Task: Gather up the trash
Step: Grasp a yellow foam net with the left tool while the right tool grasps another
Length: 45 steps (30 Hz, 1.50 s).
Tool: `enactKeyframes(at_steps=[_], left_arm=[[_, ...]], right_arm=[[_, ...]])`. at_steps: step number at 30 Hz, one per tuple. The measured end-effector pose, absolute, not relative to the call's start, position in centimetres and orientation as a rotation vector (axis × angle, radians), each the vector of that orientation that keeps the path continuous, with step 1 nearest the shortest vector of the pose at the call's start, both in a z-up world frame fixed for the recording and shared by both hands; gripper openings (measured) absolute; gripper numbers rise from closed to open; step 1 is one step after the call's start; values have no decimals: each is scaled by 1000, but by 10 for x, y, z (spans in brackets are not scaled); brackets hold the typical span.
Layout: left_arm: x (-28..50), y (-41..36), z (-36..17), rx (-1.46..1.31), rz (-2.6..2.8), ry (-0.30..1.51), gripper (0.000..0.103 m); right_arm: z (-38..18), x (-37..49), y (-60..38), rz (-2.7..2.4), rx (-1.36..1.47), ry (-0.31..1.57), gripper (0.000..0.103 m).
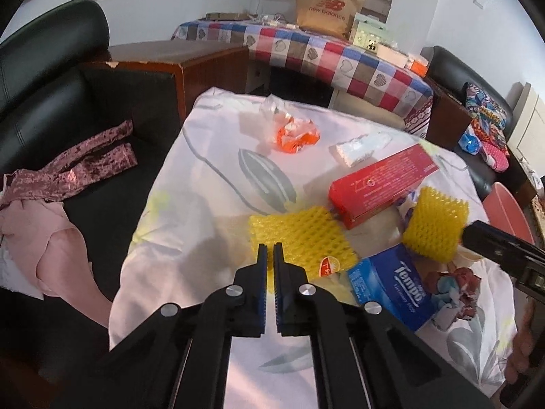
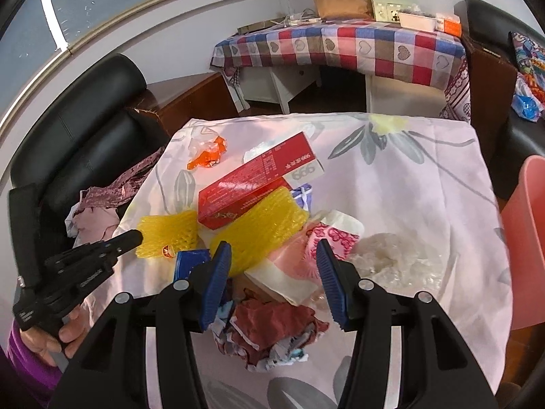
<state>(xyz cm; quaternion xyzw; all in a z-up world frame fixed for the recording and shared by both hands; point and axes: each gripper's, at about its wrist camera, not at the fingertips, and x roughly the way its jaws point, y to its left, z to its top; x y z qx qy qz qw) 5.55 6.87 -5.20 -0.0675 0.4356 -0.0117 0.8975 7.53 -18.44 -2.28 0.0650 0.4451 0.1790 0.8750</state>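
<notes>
Trash lies on a table under a pale floral cloth (image 1: 190, 187). My left gripper (image 1: 270, 248) is shut on the near edge of a flat yellow foam net (image 1: 303, 235); in the right wrist view the left gripper (image 2: 136, 237) meets that net (image 2: 167, 235) at its left edge. My right gripper (image 2: 272, 248) stands open above a second yellow foam net (image 2: 262, 228), a pink floral wrapper (image 2: 327, 238) and crumpled red paper (image 2: 272, 327), with nothing gripped. A red box (image 2: 252, 187) and a blue Tempo tissue pack (image 1: 395, 283) lie close by.
An orange wrapper (image 1: 296, 133) and a white packet (image 1: 361, 146) lie at the far side. A clear plastic bag (image 2: 391, 262) sits right of the pile. A pink bin (image 2: 528, 238) stands off the table's right edge. A black sofa with clothes (image 1: 51, 184) is on the left.
</notes>
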Motion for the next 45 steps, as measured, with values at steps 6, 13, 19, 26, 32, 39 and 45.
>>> enactKeyframes(at_steps=[6, 13, 19, 26, 32, 39, 45], left_arm=[[48, 70, -38, -148, -40, 871, 3], [42, 68, -30, -141, -52, 851, 3], [39, 66, -25, -139, -49, 842, 3], [36, 55, -6, -131, -70, 798, 3], [37, 33, 18, -120, -115, 748, 3], [44, -18, 45, -91, -219, 692, 3], [55, -80, 56, -42, -326, 676, 3]], right_arm=[[-26, 84, -176, 363, 122, 926, 52], [-31, 89, -176, 357, 158, 944, 18], [-23, 82, -178, 374, 142, 898, 8], [-1, 68, -189, 367, 132, 814, 8], [19, 58, -211, 324, 130, 750, 8], [35, 49, -256, 218, 137, 697, 8], [36, 37, -314, 92, 172, 681, 8]])
